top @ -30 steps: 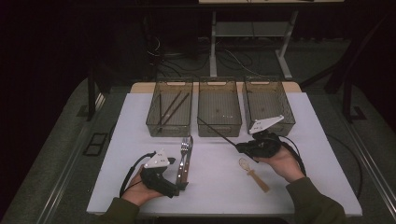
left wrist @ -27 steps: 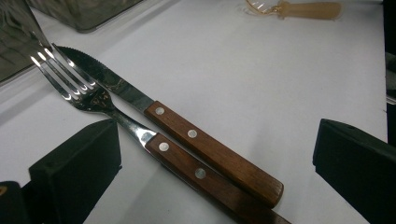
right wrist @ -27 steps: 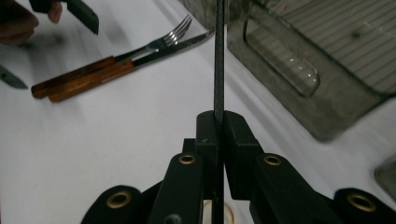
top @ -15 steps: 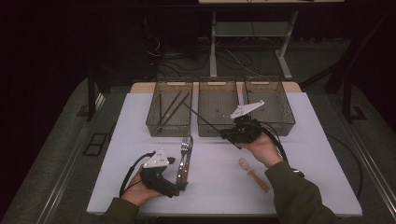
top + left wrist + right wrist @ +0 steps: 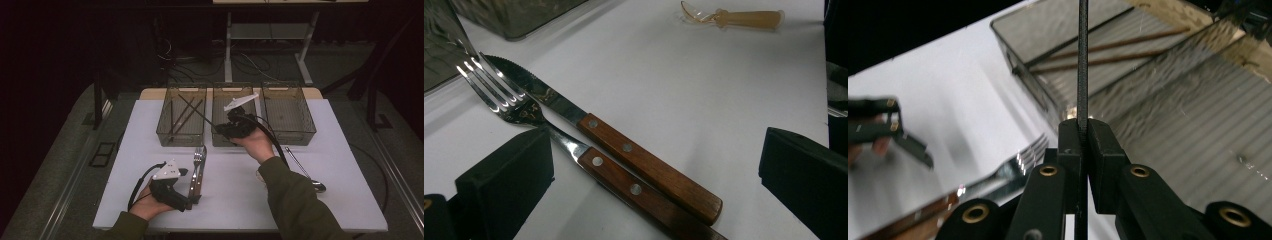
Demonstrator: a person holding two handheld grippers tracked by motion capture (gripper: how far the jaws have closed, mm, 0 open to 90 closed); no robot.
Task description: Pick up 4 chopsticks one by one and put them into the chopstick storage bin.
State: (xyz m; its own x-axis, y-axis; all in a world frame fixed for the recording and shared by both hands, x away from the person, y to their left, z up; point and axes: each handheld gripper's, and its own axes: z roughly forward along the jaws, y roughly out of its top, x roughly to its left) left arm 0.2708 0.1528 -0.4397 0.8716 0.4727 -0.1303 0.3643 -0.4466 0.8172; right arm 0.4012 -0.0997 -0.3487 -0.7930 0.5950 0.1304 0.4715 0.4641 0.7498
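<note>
Landmark: the middle tray point(image 5: 220, 137), one of three clear mesh trays in a row at the far edge of the white table point(image 5: 150, 120).
Left tray point(image 5: 165, 135): just beside the middle tray on its left; a few dark sticks lie slanted inside it.
Left gripper point(image 5: 192, 202): well in front of the middle tray and to its left, resting low on the table in the person's left hand point(image 5: 145, 207); jaws spread wide, gripping nothing.
Fork point(image 5: 514, 102): in front of the middle tray's left corner, tines pointing toward the trays, its wooden handle lying between the left gripper's open jaws.
Knife point(image 5: 624, 150): flat against the fork's right side, touching it, serrated blade toward the trays, wooden handle alongside the fork's.
Chopstick point(image 5: 1082, 60): a thin black stick pinched in the right gripper; it slants from the middle tray's front up and across the left tray.
Right gripper point(image 5: 1081, 132): held over the front of the middle tray; jaws squeezed tight on the chopstick.
Right tray point(image 5: 300, 132): just beside the middle tray on its right.
Amber spoon point(image 5: 734, 17): in front of the middle tray, partly hidden by the right sleeve from above.
Metal spoon point(image 5: 306, 172): in front of the right tray, lying slanted on the table.
</note>
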